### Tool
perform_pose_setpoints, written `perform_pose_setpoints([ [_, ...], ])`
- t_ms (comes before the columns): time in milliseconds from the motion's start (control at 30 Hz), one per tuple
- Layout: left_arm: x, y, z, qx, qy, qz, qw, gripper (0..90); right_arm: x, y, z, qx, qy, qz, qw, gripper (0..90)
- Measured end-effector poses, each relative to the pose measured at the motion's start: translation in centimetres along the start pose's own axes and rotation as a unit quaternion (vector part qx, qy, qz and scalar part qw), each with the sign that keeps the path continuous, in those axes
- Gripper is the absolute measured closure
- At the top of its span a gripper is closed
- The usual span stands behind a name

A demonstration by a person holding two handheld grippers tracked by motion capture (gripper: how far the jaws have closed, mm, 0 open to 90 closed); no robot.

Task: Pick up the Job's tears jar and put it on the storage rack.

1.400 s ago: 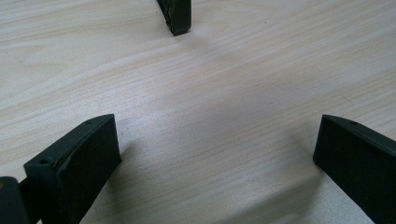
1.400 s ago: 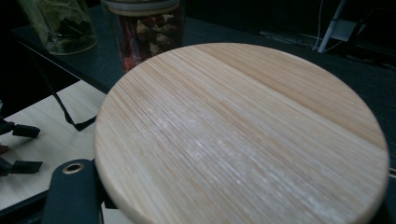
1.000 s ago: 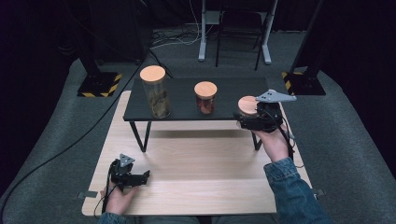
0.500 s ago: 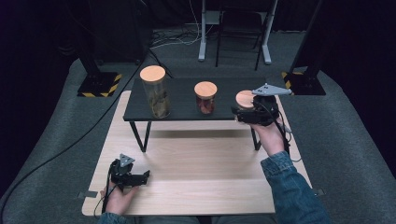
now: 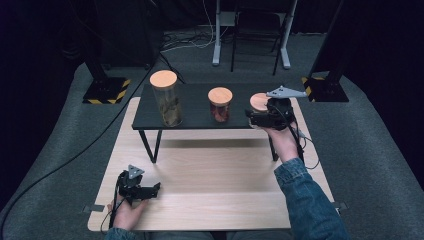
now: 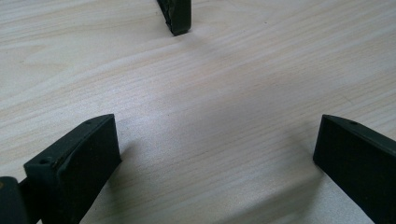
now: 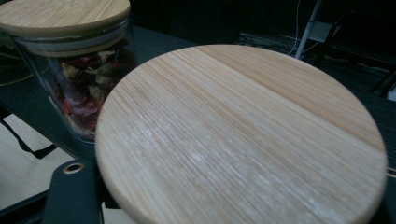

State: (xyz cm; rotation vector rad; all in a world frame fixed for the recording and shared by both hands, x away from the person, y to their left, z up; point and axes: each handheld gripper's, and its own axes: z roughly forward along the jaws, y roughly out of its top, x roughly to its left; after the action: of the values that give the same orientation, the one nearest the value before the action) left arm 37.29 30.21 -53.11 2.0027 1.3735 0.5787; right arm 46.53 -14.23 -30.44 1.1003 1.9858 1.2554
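Three glass jars with round wooden lids stand along a low black table (image 5: pixel 195 119): a tall one (image 5: pixel 166 102) at the left, a medium one (image 5: pixel 220 106) with red contents in the middle, and a short one (image 5: pixel 259 102) at the right end. My right gripper (image 5: pixel 252 119) is shut on the short jar just under its lid. In the right gripper view that lid (image 7: pixel 243 135) looms close, one black finger (image 7: pixel 70 193) shows beneath its edge, and the medium jar (image 7: pixel 74 79) stands behind. My left gripper (image 5: pixel 154 189) rests open on the wooden tabletop, nothing between its fingers (image 6: pixel 79 163).
The black table stands on a pale wooden tabletop (image 5: pixel 215 185); one of its legs (image 6: pixel 176 16) shows ahead of the left gripper. Stands with hazard-striped bases (image 5: pixel 105 92) and cables lie on the grey floor behind.
My right gripper and the short jar have shifted slightly away and to the left together. The left gripper has stayed put.
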Motion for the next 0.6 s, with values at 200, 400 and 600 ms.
perform_pose_setpoints([
  [200, 0.00, 0.00, 0.00, 0.000, 0.000, 0.000, 1.0000, 0.0, -0.07, -0.07, 0.49, -0.002, -0.004, 0.003, 1.0000, 24.7],
  [400, 0.00, 0.00, 0.00, 0.000, 0.000, 0.000, 1.0000, 0.0, -0.22, -0.10, 0.68, -0.006, -0.001, 0.008, 0.9999, 24.7],
  [600, 0.00, 0.00, 0.00, 0.000, 0.000, 0.000, 1.0000, 0.0, -0.29, -0.16, 0.68, -0.008, 0.003, 0.009, 0.9999, 23.8],
])
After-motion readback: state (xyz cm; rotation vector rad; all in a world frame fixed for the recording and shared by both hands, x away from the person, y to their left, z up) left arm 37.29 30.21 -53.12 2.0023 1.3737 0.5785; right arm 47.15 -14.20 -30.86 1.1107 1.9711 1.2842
